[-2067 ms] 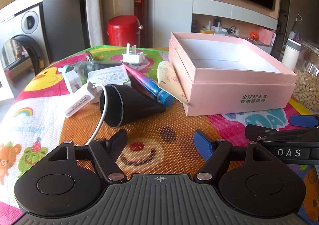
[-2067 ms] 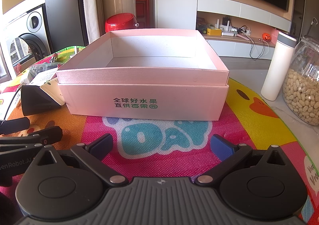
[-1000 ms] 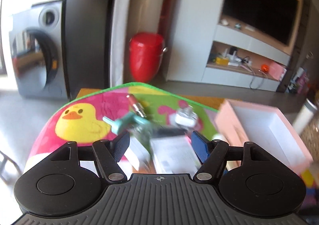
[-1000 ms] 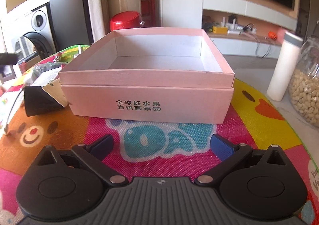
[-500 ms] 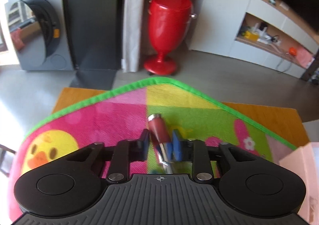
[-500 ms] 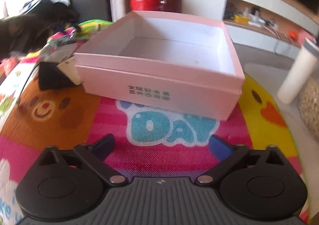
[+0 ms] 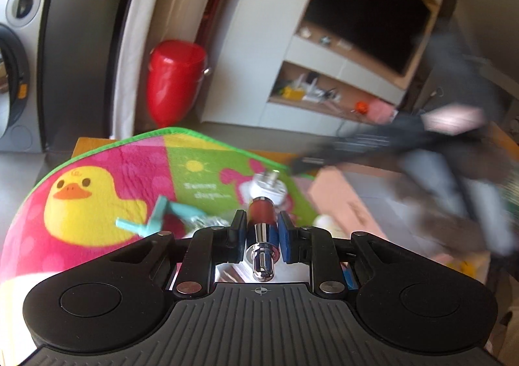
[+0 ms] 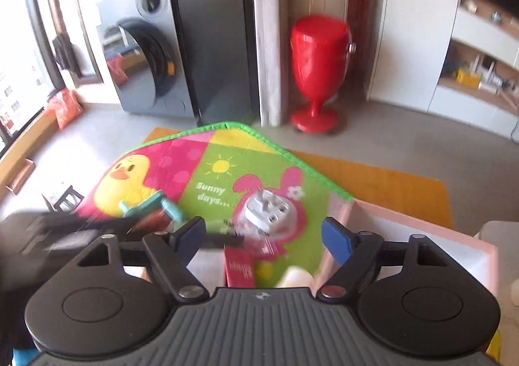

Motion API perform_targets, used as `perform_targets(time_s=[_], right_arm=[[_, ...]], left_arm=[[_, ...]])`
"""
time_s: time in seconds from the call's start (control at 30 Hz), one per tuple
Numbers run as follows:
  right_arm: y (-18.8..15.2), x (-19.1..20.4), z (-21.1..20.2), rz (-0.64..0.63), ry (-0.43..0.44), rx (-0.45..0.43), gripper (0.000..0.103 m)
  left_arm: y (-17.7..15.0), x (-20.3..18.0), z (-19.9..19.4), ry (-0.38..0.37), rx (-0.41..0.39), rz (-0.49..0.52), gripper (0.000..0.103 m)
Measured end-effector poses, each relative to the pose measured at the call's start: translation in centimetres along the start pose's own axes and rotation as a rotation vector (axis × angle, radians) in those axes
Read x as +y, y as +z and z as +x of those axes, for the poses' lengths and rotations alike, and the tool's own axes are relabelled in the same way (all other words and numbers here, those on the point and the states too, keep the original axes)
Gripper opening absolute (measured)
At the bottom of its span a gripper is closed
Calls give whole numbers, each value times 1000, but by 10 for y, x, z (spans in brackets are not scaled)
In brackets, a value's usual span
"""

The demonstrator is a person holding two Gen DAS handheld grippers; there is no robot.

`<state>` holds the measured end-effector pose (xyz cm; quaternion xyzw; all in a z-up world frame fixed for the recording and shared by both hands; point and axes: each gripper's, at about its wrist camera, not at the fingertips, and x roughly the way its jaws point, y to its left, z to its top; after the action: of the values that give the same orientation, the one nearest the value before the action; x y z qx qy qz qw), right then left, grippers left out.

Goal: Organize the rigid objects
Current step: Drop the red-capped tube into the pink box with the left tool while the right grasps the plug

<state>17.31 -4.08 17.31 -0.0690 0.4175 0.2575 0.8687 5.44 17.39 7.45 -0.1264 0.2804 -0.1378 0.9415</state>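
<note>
A colourful mat (image 8: 207, 171) carries a white plug (image 8: 267, 212) and pink box (image 8: 421, 236).

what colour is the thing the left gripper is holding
Translucent red body with a shiny chrome end, clearest in the left wrist view.

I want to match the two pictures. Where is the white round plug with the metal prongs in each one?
Left wrist view: the white round plug with metal prongs lies on the colourful mat just beyond the left gripper, middle of the picture.
Right wrist view: the plug lies on the pink bunny print, middle, slightly below centre.
Shared landmark: the red goblet-shaped bin on the floor behind.
</note>
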Motion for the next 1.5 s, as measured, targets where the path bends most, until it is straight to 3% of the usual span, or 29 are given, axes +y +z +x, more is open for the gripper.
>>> perform_targets(time_s=[0.17, 0.27, 0.3, 0.37, 0.47, 0.6, 0.7, 0.77, 0.87, 0.93, 1.07, 1.13, 1.27, 1.33, 1.4, 1.5], right_arm=[[24, 30, 87, -90, -169, 116, 63], [20, 33, 114, -87, -194, 202, 61], [18, 32, 117, -79, -194, 219, 52], [12, 33, 112, -95, -181, 210, 52], [0, 39, 75, -134, -101, 149, 51], [-29, 41, -11, -149, 58, 52, 51], [-61, 30, -76, -144, 125, -4, 52], [-88, 17, -108, -140, 128, -28, 52], [-135, -9, -148, -153, 43, -83, 52], [-164, -27, -170, -158, -40, -120, 52], [-219, -64, -207, -115, -183, -185, 52], [-238, -79, -219, -80, -190, -192, 52], [-256, -91, -225, -55, -191, -208, 52], [-256, -95, -221, -37, -186, -213, 52], [-258, -95, -215, -28, -186, -217, 52], [-257, -97, -208, -16, -179, -223, 52]], left_arm=[[-24, -2, -28, -61, -3, -20, 24], [-42, -4, -33, -115, 33, -39, 24], [-47, -6, -33, -129, 41, -43, 24], [-55, -11, -33, -144, 57, -45, 24], [-61, -20, -32, -181, 96, -27, 24], [-73, -44, -33, -238, 161, 14, 24], [-88, -68, -31, -259, 231, 40, 24], [-98, -88, -28, -276, 277, 81, 24], [-103, -120, -26, -295, 305, 143, 24], [-96, -135, -24, -297, 291, 173, 24], [-64, -172, -21, -290, 184, 247, 24], [-36, -190, -13, -267, 92, 270, 24], [16, -198, 14, -206, -128, 161, 24], [24, -193, 25, -161, -195, 111, 26], [20, -182, 31, -130, -187, 59, 26], [0, -155, 34, -90, -103, -15, 26]])
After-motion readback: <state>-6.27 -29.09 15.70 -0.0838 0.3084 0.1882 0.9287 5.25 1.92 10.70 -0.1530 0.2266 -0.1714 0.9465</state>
